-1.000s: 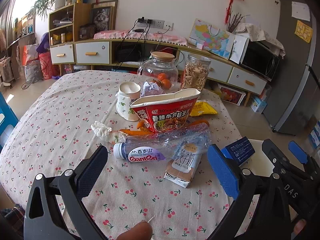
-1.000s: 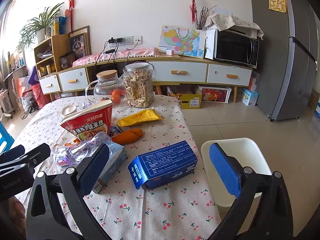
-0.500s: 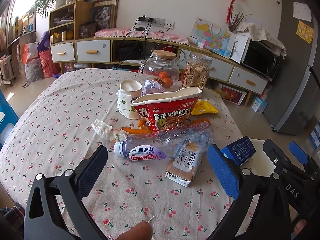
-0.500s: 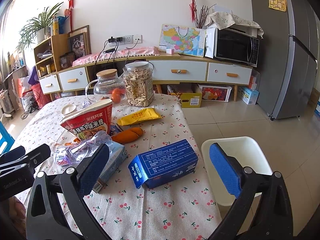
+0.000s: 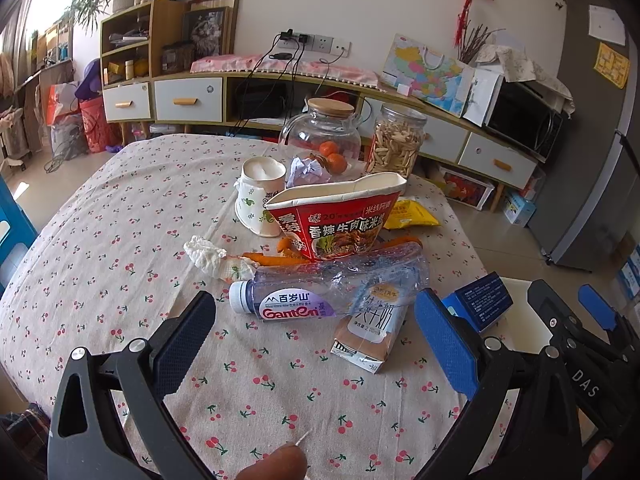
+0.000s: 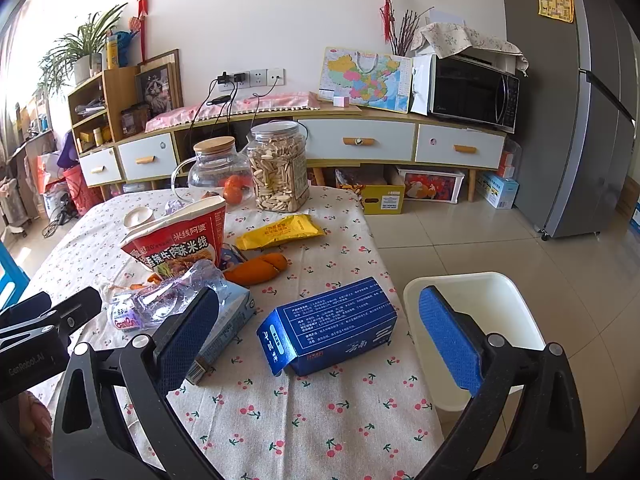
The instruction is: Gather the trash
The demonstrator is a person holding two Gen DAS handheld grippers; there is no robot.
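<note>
Trash lies on a cherry-print table: a crushed plastic bottle (image 5: pixel 328 290), a milk carton (image 5: pixel 370 330) under it, a red noodle box (image 5: pixel 336 216), a crumpled tissue (image 5: pixel 208 256), a paper cup (image 5: pixel 260 196), a yellow wrapper (image 6: pixel 280 232), orange peel (image 6: pixel 256 268) and a blue box (image 6: pixel 332 324). My left gripper (image 5: pixel 316 344) hovers open just short of the bottle. My right gripper (image 6: pixel 320 332) is open around the blue box's near side, not touching. A white bin (image 6: pixel 472 300) stands on the floor right of the table.
A glass jar with oranges (image 5: pixel 324 136) and a snack jar (image 5: pixel 394 142) stand at the table's far edge. A low sideboard (image 6: pixel 360 140) with a microwave (image 6: pixel 472 92) lines the wall. A grey fridge (image 6: pixel 568 100) is at the right.
Both grippers have drifted slightly forward over the table; the objects have not moved and both grippers stay open.
</note>
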